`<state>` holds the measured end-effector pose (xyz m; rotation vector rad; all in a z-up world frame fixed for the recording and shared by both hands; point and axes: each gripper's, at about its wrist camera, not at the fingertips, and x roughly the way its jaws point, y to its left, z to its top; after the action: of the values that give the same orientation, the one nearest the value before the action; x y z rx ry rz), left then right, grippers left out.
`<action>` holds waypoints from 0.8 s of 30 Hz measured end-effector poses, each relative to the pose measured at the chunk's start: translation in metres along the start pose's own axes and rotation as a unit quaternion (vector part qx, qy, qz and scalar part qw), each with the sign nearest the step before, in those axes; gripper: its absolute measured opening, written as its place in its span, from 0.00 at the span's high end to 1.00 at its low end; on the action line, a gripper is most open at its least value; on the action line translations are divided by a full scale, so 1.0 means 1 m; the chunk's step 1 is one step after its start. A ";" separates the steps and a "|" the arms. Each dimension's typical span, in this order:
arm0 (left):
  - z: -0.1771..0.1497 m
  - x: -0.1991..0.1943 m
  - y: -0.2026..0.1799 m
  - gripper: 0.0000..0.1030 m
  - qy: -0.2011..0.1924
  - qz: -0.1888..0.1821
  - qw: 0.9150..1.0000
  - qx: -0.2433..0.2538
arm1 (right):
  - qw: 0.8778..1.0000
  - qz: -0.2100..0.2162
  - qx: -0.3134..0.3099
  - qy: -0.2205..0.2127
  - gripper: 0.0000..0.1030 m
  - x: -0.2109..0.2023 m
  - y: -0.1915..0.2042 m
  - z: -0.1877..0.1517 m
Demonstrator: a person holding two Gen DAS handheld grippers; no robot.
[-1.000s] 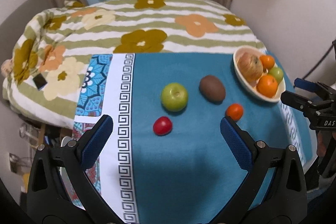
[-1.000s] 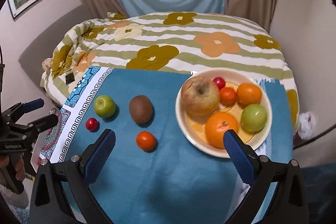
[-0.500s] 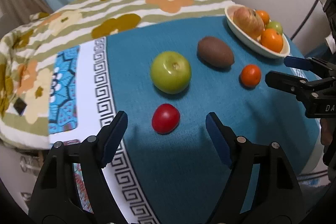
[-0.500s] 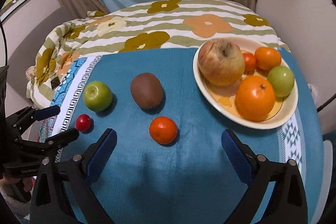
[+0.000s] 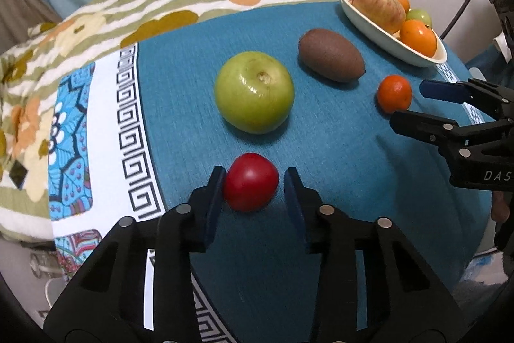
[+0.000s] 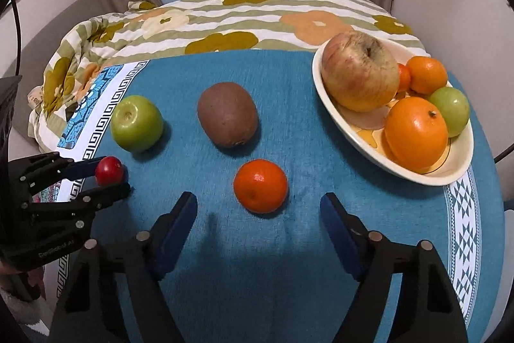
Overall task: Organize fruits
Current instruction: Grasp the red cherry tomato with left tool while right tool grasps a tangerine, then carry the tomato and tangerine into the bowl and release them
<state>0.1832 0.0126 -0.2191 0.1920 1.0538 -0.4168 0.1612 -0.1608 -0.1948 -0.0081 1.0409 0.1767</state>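
Bracketing a small red fruit (image 5: 250, 181) on the teal cloth (image 5: 337, 169), the left tool (image 5: 253, 180) is seen with its jaws spread: one blue pad appears to touch the fruit's left side while a gap is left at the right pad, so nothing is gripped yet. Just beyond it a green apple (image 5: 254, 91) is set, then a brown kiwi (image 5: 331, 54), then a small orange mandarin (image 6: 260, 185), toward which the right tool (image 6: 258, 208) is pointed, its jaws wide apart and empty, with the mandarin just ahead of the pads. At the far right a cream bowl (image 6: 427, 176) is already loaded with a large apple, oranges and a green fruit.

For a clean pick, the left jaws would best be centred on the red fruit and closed gently, since a round, smooth fruit is likely to roll or squirt out if pinched off-axis; the lift should be kept clear of the apple beside it.

The table under the cloth is hidden entirely, the hands are largely cut off at the frame edges, and a small red-orange fruit in the bowl is mostly concealed behind the large apple.
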 end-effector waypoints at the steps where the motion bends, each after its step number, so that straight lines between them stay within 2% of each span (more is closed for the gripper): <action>1: 0.000 0.000 0.000 0.64 0.000 0.001 1.000 0.002 | 1.000 0.000 -0.001 0.000 0.27 0.001 0.001 0.000; 9: -0.005 -0.004 0.002 0.64 0.004 0.001 1.000 0.004 | 1.000 0.005 0.001 0.010 0.41 0.009 0.001 0.000; 16: -0.010 -0.009 0.007 0.64 0.008 0.005 1.000 -0.013 | 1.000 0.000 0.002 0.006 0.44 0.012 0.001 0.003; 17: -0.011 -0.010 0.009 0.64 0.009 0.005 1.000 -0.017 | 1.000 0.001 0.002 0.008 0.46 0.013 0.001 0.004; 20: -0.011 -0.012 0.012 0.64 0.007 0.011 1.000 -0.023 | 1.000 0.005 -0.004 0.012 0.64 0.016 0.001 0.007; 21: -0.011 -0.013 0.013 0.64 0.006 0.013 1.000 -0.025 | 1.000 0.005 -0.008 0.012 0.67 0.016 0.001 0.007; 24: -0.009 -0.018 0.016 0.64 0.000 0.015 0.999 -0.037 | 1.000 0.007 -0.010 0.009 0.67 0.013 0.002 0.009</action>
<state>0.1752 0.0349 -0.2080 0.1426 1.0635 -0.3506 0.1751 -0.1564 -0.2015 -0.0202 1.0569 0.2005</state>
